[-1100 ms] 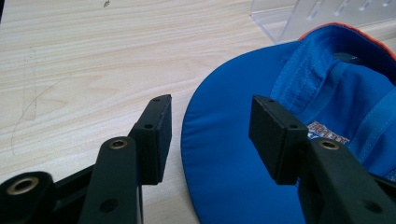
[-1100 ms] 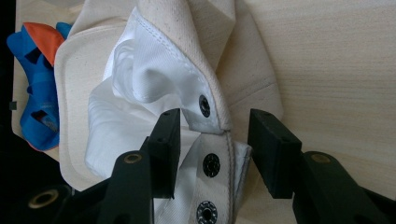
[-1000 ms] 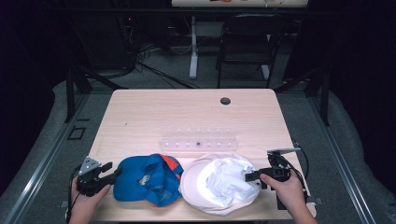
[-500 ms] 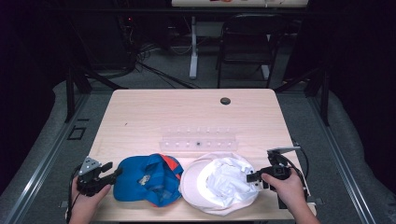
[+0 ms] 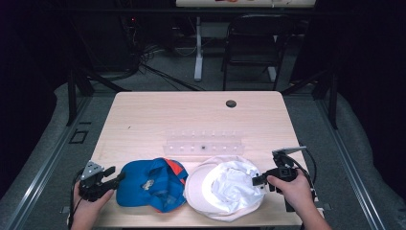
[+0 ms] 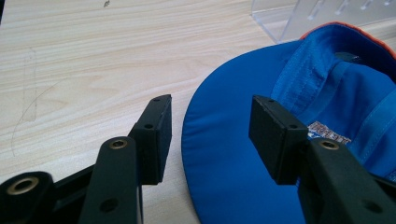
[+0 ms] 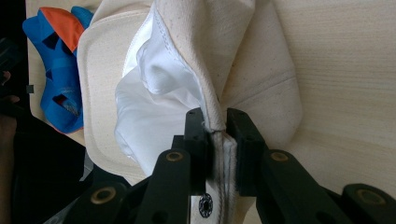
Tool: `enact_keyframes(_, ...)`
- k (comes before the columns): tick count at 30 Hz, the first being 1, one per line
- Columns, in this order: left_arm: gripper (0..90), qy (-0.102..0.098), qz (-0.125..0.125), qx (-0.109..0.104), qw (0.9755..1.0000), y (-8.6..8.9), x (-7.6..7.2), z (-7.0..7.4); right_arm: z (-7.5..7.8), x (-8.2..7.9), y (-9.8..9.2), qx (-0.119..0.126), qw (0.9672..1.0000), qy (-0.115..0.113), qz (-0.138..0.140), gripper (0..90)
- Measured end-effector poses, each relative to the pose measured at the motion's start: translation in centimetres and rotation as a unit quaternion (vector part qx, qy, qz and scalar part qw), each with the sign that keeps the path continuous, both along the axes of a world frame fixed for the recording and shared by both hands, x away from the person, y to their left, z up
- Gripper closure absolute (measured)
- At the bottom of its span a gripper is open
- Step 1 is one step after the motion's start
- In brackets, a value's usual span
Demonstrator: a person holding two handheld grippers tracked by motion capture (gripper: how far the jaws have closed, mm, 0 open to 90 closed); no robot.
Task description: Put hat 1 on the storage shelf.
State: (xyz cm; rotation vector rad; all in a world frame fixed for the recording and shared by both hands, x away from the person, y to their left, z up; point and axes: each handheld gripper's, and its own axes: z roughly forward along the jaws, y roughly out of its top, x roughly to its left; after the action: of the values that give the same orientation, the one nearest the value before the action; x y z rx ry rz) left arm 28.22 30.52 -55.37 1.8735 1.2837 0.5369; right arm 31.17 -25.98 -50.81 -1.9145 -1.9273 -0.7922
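Two caps lie upside down along the near edge of the counter [image 5: 143, 120]. The blue cap [image 5: 151, 184] sits left of the middle, its brim toward the near left corner and an orange patch on its far side. The white cap [image 5: 225, 189] lies just beside it on the right, the two rims close or touching — which of the two cannot be made out from the high view.

The left hand-held gripper [image 5: 111, 178] rests by the near left corner, held by the person's left hand [image 5: 88, 206]. Its jaws stand apart. In the left gripper view the brim of the blue cap [image 6: 233, 163] lies under and between them, with one pad over bare wood and the other over the blue cloth; neither pad presses on it.

The right hand-held gripper [image 5: 257, 181], in the person's right hand [image 5: 292, 189], is at the right rim of the white cap. Its jaws have just been closing, and in the right gripper view they are clamped on a fold of the cap's cream edge [image 7: 217, 135], the cloth pinched upright between the pads — the white lining bulges out to one side.

A clear plastic rack [image 5: 203, 143] lies across the middle of the counter beyond the caps, and a small dark round fitting [image 5: 231, 103] sits near the far edge.
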Motion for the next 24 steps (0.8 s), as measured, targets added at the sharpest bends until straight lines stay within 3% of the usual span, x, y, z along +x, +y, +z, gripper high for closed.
enact_keyframes(4,49.6,-0.001,-0.001,0.001,1.0,0.0,0.0,0.0,0.4,0.2,0.0,0.006,0.9999,-0.001,0.013,79.0)
enact_keyframes(9,49.6,0.0,-0.001,0.001,1.0,0.0,0.0,0.0,0.9,0.2,0.1,0.014,0.9998,0.007,0.008,79.2)
enact_keyframes(21,49.6,0.006,-0.004,0.006,1.0,0.0,0.0,0.1,2.2,0.4,0.0,0.092,0.9957,0.009,0.004,79.6)
enact_keyframes(22,49.7,0.005,-0.004,0.005,1.0,0.0,0.0,0.1,2.4,0.4,0.1,0.12,0.9927,0.003,-0.003,79.7)
enact_keyframes(23,49.7,0.005,-0.004,0.005,1.0,0.0,0.0,0.1,2.4,0.4,0.1,0.12,0.9927,0.003,-0.003,79.7)
enact_keyframes(24,49.7,0.006,-0.005,0.006,1.0,0.0,0.0,0.1,2.5,0.4,0.2,0.141,0.99,0.003,-0.01,79.8)
